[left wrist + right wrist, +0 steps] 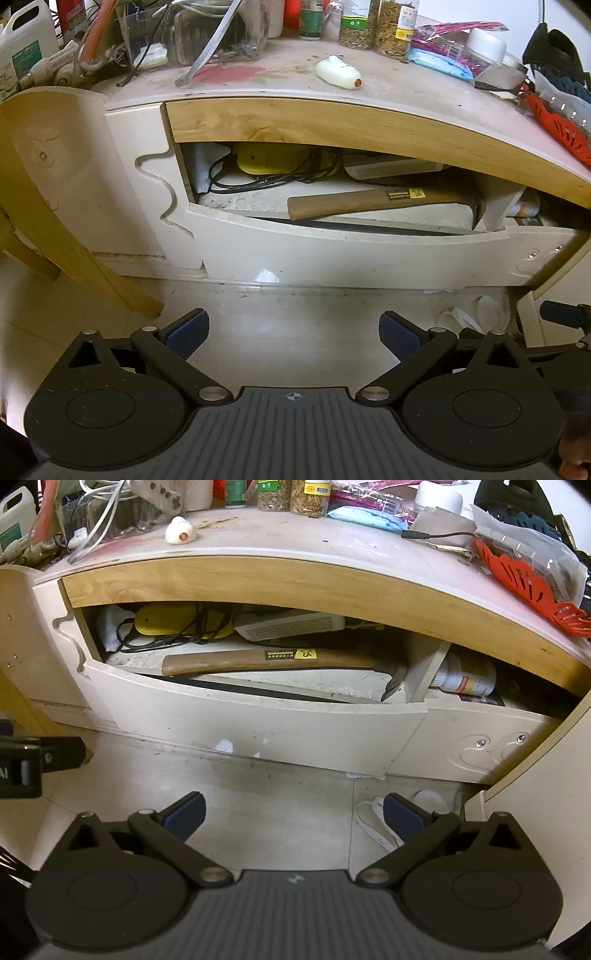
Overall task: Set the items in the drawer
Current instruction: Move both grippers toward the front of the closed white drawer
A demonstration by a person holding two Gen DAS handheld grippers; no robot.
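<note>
A cream drawer (332, 254) (258, 723) stands pulled out under a wooden desk edge. Inside lie a wooden-handled hammer (369, 203) (266, 661), a yellow device (273, 158) (173, 622) with black cables, and a white box (391, 168) (291, 626). On the desk top above rests a small white bottle (338, 72) (180, 530). My left gripper (293, 334) hangs open over the floor in front of the drawer, holding nothing. My right gripper (293, 812) is open too, also empty and short of the drawer.
The desk top is crowded: jars (373, 22), a clear container with cables (207, 33), a red slotted utensil (524, 583), a blue pack (439, 62). A wooden chair (48, 192) stands left. A second drawer with a can (469, 675) is at right. Slippers (380, 823) lie on the tile floor.
</note>
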